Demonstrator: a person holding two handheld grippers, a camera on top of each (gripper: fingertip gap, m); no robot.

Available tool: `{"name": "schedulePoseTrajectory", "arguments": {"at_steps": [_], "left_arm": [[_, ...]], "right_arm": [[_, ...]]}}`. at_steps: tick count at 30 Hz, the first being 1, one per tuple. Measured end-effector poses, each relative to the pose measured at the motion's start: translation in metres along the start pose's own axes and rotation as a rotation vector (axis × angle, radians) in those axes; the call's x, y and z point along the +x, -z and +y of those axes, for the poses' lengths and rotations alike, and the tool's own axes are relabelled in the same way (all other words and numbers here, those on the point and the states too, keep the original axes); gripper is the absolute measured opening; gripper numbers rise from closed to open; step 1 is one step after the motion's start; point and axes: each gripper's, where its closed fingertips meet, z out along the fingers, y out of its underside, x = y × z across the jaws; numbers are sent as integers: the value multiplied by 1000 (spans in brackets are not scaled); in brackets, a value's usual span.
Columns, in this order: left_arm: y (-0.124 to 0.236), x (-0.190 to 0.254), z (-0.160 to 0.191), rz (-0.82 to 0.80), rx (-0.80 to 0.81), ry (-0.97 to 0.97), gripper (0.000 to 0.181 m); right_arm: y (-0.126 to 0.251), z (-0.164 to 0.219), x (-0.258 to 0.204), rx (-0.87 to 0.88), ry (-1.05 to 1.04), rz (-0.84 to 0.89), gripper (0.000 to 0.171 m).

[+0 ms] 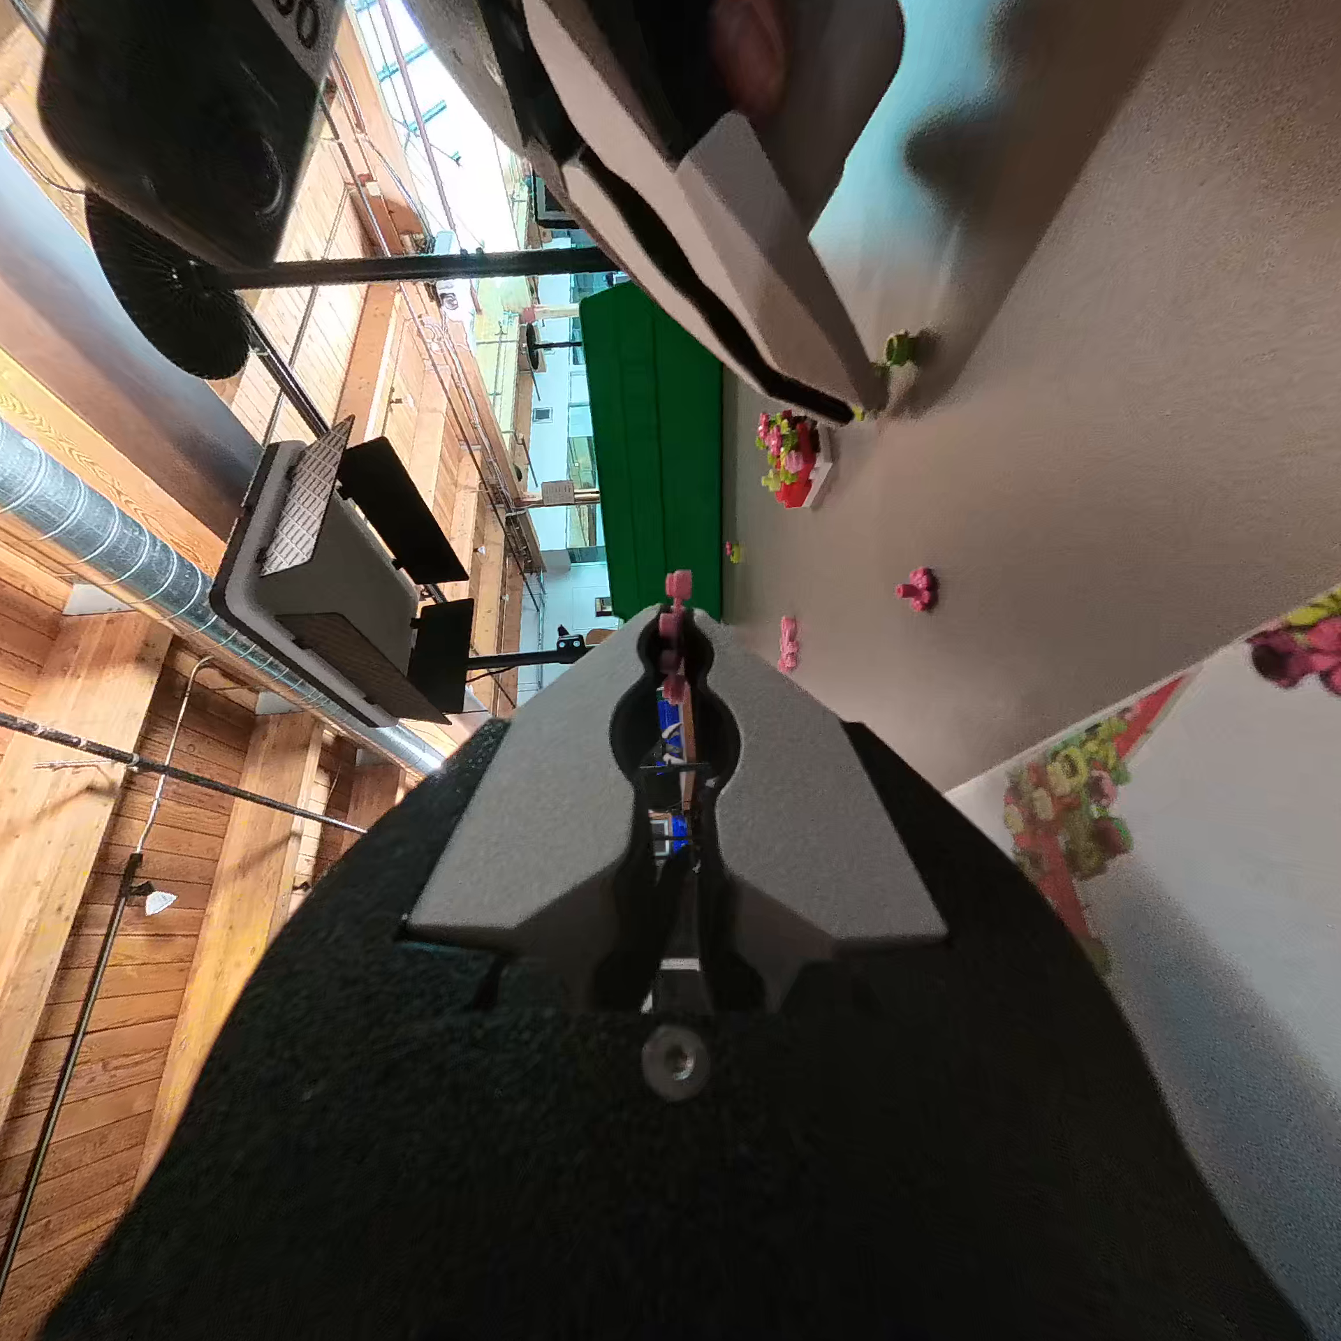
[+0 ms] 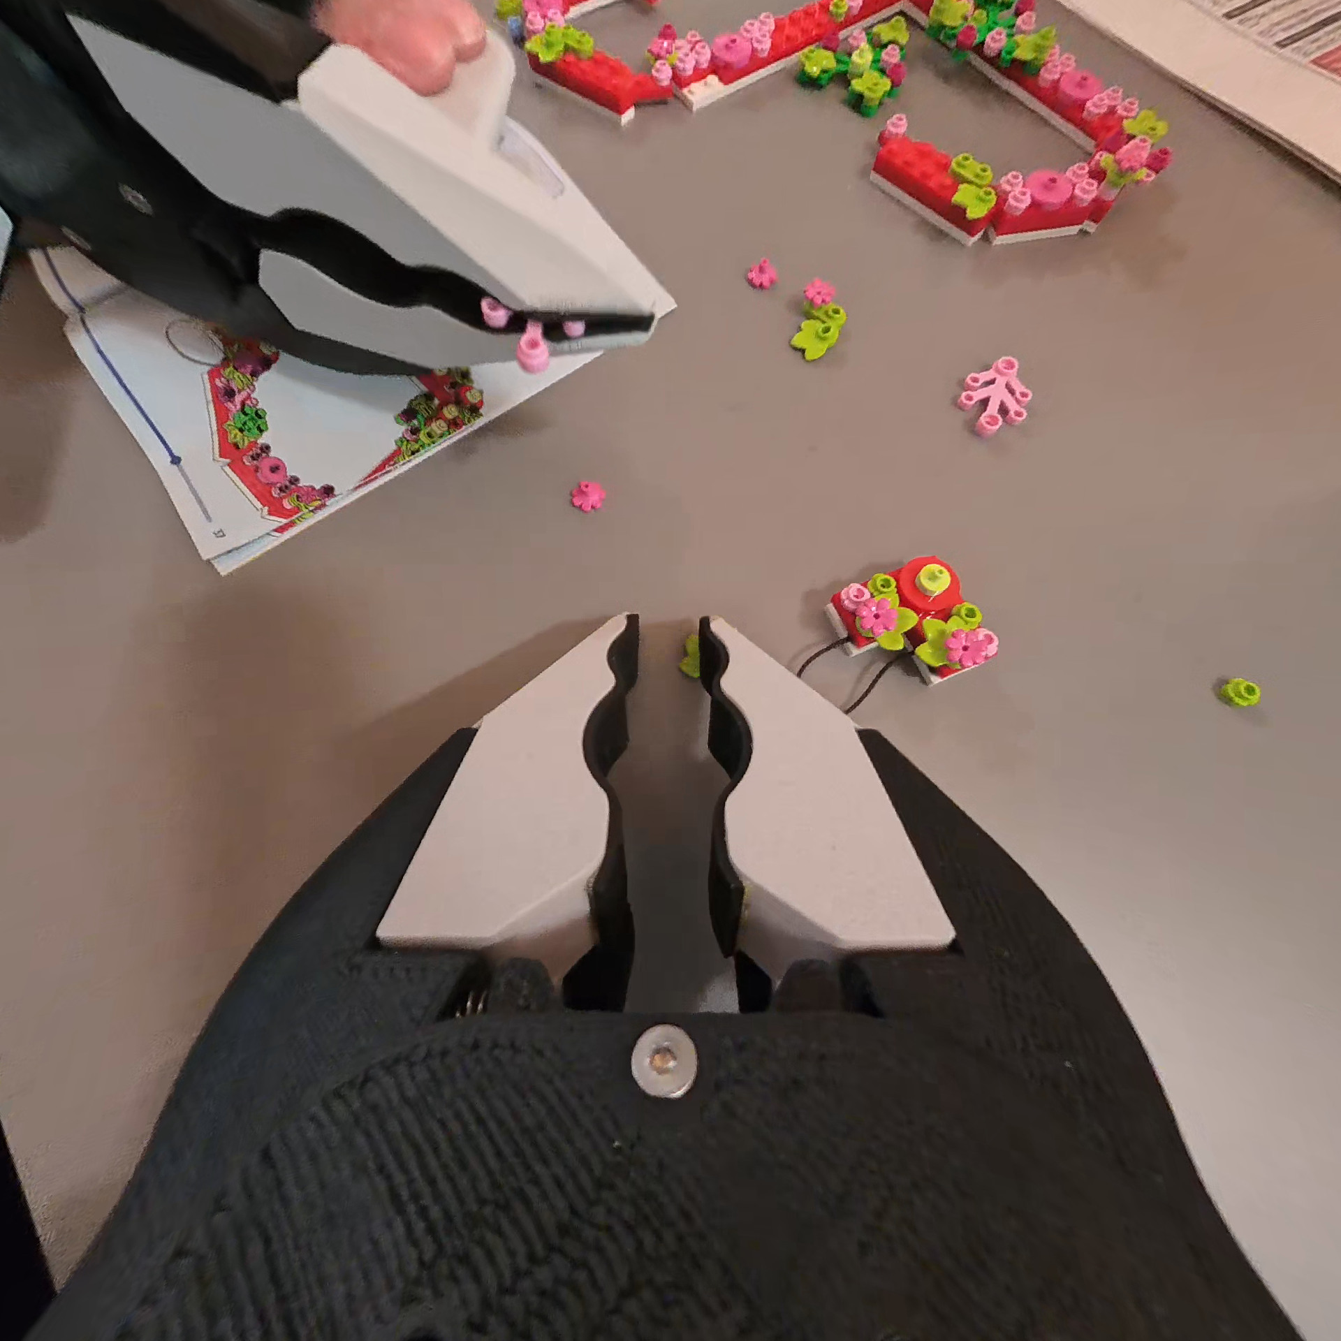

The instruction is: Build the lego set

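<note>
My left hand-held gripper [image 1: 675,617] is clamped shut on a light pink branched flower stem [image 1: 676,638], held raised and tilted sideways above the grey bench [image 2: 726,472]. My right hand-held gripper [image 2: 667,628] hovers low over the bench, jaws slightly apart and gripping nothing, with a lime green leaf piece [image 2: 689,657] just beyond its tips. To its right sits a small red flower assembly [image 2: 914,617]. Another pink stem [image 2: 994,395] and loose blossoms lie farther off; the instruction booklet [image 2: 290,450] is on the left, and long red flower-border sections [image 2: 1016,189] lie at the far side.
</note>
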Motion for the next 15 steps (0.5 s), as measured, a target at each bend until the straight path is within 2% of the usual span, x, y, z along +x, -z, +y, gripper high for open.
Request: {"name": "schedulePoseTrajectory", "arguments": {"at_steps": [1,9,15], "left_arm": [[0,0,-1,2,2,1,0],[-1,9,-8,37,26,-8,0],[-1,12,-12,53,38,-14,0]], "right_arm": [[1,-1,-1,10,0,-11,14],[12,1,3,62,56,-62,16],[5,10,7,-11,77,-92,18]]}}
